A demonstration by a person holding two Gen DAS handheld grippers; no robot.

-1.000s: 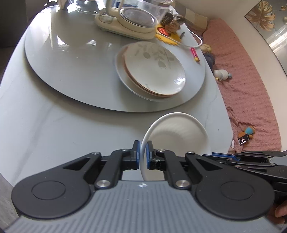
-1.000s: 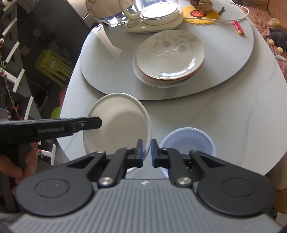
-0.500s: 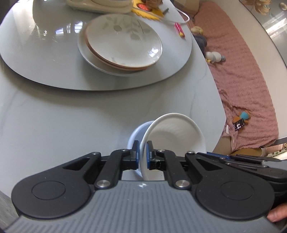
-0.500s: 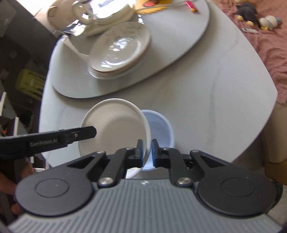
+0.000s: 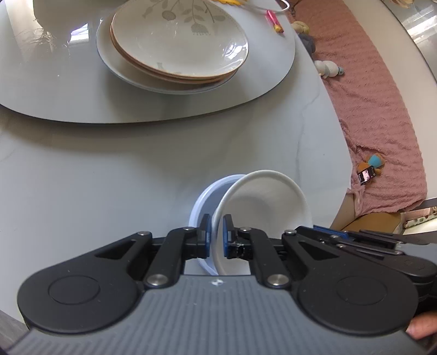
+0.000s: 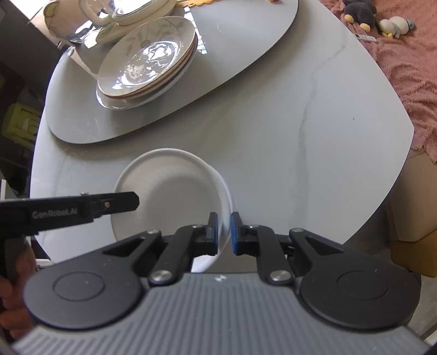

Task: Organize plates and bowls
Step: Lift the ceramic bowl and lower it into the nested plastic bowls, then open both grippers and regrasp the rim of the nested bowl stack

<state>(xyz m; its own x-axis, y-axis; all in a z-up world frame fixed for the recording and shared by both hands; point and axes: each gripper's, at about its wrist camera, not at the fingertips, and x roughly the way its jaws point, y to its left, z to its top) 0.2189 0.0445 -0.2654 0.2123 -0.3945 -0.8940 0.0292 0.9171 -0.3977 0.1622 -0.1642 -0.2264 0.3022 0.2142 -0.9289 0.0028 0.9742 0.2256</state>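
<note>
Both grippers clamp the white bowl's rim: left gripper one side, right gripper opposite, blue bowl just beneath.

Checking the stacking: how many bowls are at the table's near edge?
2: a white bowl clamped at its rim by both grippers, and a blue bowl directly beneath it, mostly hidden.

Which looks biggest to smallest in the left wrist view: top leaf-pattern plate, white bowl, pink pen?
1. Leaf-pattern plate.
2. White bowl, gripped by both the left gripper and the right gripper; it is nearer the camera, so its true size is unsure.
3. Pink pen.
</note>
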